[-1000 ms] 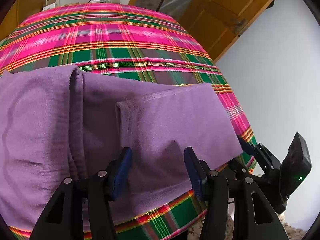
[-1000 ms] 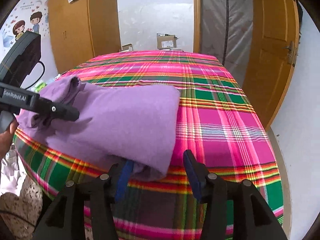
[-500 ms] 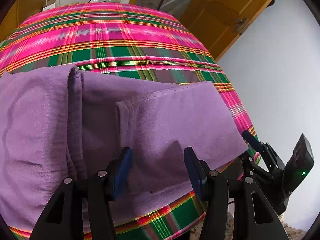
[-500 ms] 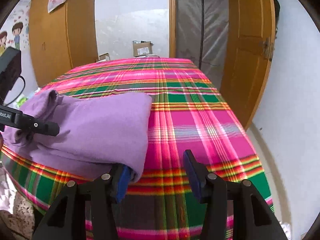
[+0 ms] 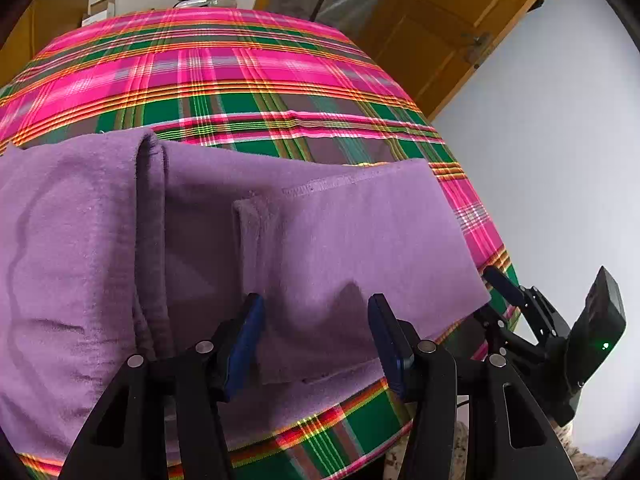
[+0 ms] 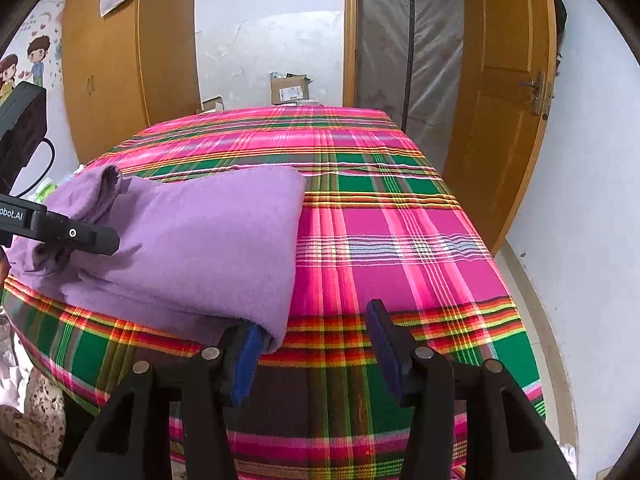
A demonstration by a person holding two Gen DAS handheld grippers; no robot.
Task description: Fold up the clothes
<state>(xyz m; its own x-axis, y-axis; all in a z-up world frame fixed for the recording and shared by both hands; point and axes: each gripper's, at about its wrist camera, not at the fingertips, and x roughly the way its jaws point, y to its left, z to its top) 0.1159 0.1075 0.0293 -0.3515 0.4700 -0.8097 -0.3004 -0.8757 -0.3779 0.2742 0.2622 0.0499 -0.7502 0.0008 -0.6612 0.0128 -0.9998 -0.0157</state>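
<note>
Up close, the left tool (image 5: 316, 334) hangs just over the near edge of the purple cloth (image 5: 280, 248). Its two blue pads stand apart, with cloth under the gap but nothing pinched. The right tool (image 6: 314, 346) is at the near right corner of the same cloth (image 6: 192, 248). Its pads stand apart too. The left pad (image 6: 250, 346) sits tucked right by the corner flap, and the other pad is over bare plaid. Nothing is held.

The cloth lies on the near left part of the bed, on the pink and green plaid cover (image 6: 400, 240). It already looks folded over at least once. I think the next fold is about to start.

To do it well, each tool should grab all the layers at its spot, not just the top one. Pinch low, close to the cover, but do not catch the plaid. Lift both sides together so the edge stays straight. The far left end looks bunched up (image 6: 104, 184), so it may need smoothing flat.

Far off there is lots of bare plaid to fold onto. Behind the bed sit a cardboard box (image 6: 290, 88) and wooden doors (image 6: 508, 80).
</note>
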